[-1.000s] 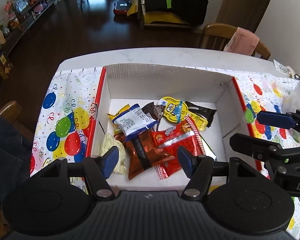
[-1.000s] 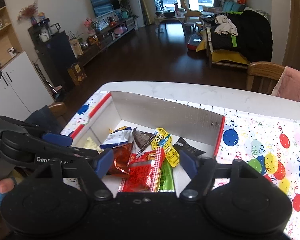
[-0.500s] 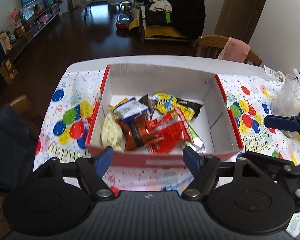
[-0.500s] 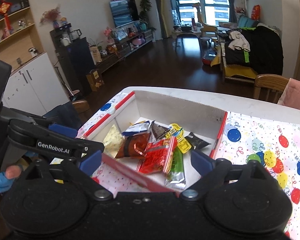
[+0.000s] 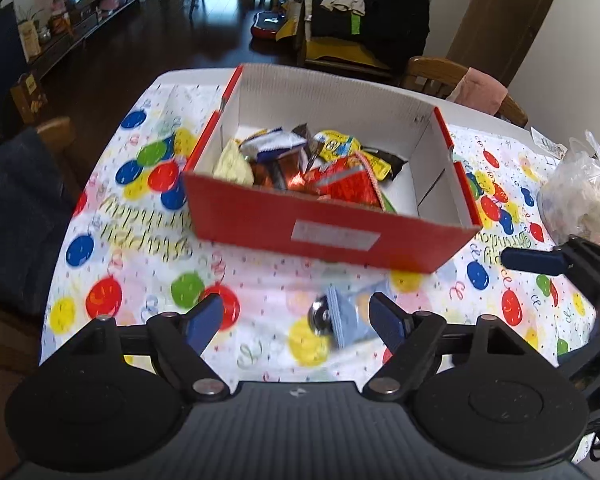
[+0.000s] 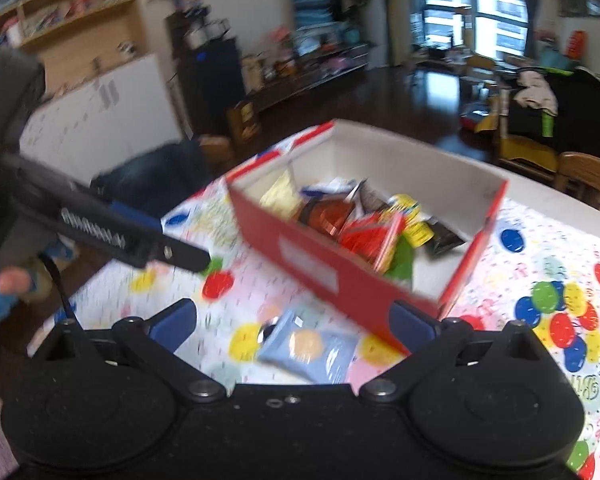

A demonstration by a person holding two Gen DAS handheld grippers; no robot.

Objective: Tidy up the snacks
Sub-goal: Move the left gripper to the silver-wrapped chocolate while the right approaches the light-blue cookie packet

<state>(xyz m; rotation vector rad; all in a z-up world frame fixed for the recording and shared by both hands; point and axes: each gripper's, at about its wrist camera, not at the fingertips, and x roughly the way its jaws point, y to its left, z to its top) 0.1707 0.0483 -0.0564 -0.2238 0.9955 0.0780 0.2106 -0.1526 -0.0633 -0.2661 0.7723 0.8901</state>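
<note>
Snack packet (image 5: pixel 346 314), pale blue, on tablecloth (image 5: pixel 140 248) just ahead of both grippers, left (image 5: pixel 298 320) and right (image 6: pixel 294 322), both spread wide, empty. Beyond: red box (image 5: pixel 324 226) of snacks; grippers have retreated from above it. Likely last item left.

From the left wrist we look forward and down over the table's near edge, facing the red box (image 5: pixel 328 232) square-on, its front wall close ahead. From the right wrist we sit further toward the table's right side, angled left across the same box (image 6: pixel 340 264), blurred. Both views share the box, the blue packet (image 5: pixel 350 316) (image 6: pixel 312 350) lying before it, and the balloon tablecloth (image 5: pixel 140 240) (image 6: pixel 540 280).
</note>
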